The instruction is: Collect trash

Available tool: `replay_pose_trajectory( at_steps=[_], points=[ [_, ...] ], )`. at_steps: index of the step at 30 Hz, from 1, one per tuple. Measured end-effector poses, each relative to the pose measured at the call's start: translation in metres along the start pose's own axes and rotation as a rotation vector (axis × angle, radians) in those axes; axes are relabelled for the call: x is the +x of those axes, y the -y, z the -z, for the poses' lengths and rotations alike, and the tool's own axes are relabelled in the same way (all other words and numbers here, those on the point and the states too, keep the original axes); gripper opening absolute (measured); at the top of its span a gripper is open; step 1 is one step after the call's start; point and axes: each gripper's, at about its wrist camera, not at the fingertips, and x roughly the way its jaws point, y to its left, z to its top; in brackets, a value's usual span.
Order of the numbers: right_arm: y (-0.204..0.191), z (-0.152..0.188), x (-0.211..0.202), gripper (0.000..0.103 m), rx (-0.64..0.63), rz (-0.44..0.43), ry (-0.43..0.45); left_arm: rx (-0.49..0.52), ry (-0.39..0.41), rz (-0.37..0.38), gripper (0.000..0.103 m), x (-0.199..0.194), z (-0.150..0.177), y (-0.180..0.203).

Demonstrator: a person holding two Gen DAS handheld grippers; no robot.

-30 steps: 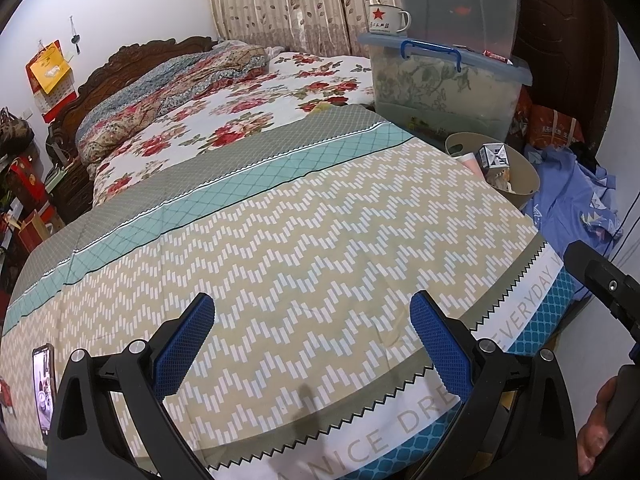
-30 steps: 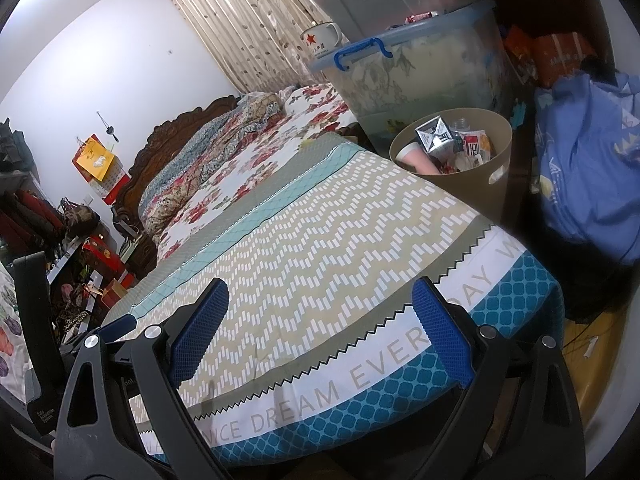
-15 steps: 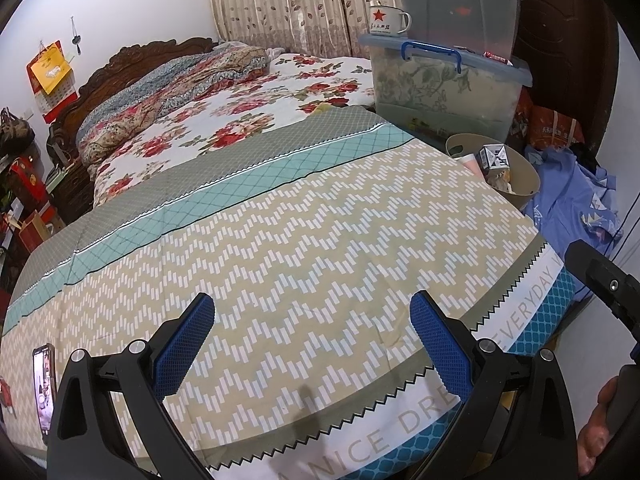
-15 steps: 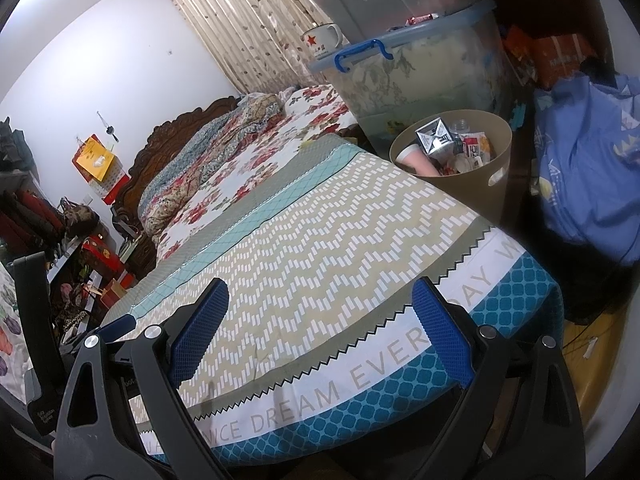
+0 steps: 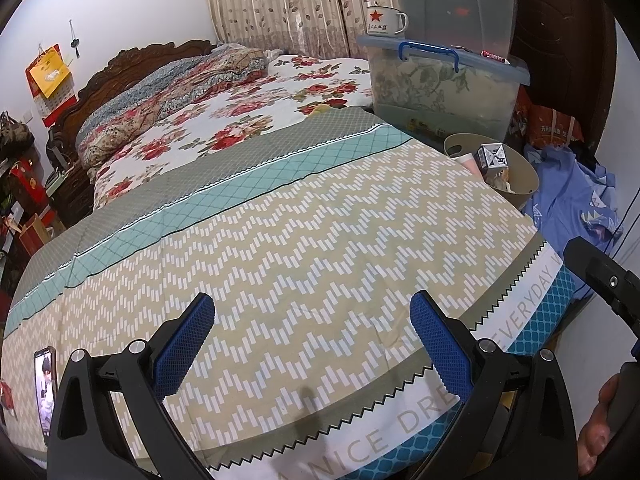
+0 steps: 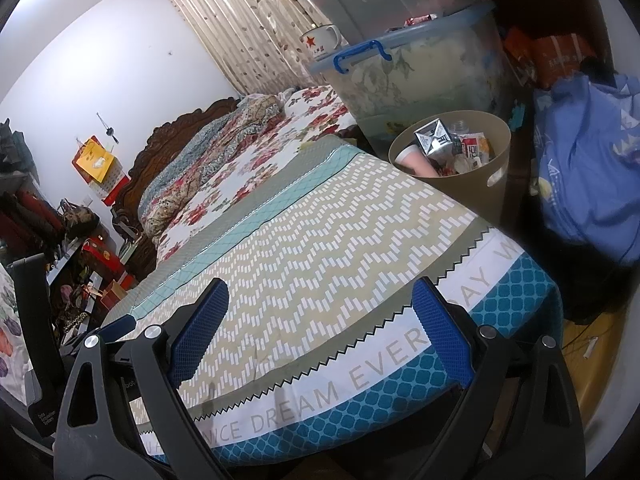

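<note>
tan bin [image 6: 472, 196] stands upright, mouth up; left tongs [image 5: 312, 344] and right tongs [image 6: 320, 320] gape wide, empty.

Your two wrist views are evenly lit by soft indoor light, bright on the white wall [image 6: 100, 64] and on the chevron bedspread [image 5: 320, 248], with no harsh glare. A faint dark shadow falls on the bedspread's near edge in the left view. The right side of both pictures sinks into dimness around the dark wooden door [image 5: 560, 60]. Fisheye distortion bows the bed edge and curtain [image 6: 240, 28], and black vignetting rings every corner. Focus is crisp mid-frame; your blue finger pads [image 5: 184, 344] look slightly soft.
</note>
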Motion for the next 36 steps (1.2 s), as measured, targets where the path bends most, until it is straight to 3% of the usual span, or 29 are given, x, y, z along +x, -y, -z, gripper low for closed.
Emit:
replay_pose_trajectory(
  at_steps=[36],
  points=[
    [0.0005,-0.0009,-0.0009,0.092,0.000,0.001,-0.003,0.011,0.020,-0.006,0.094,-0.0025,-0.0027,-0.0001]
  ],
)
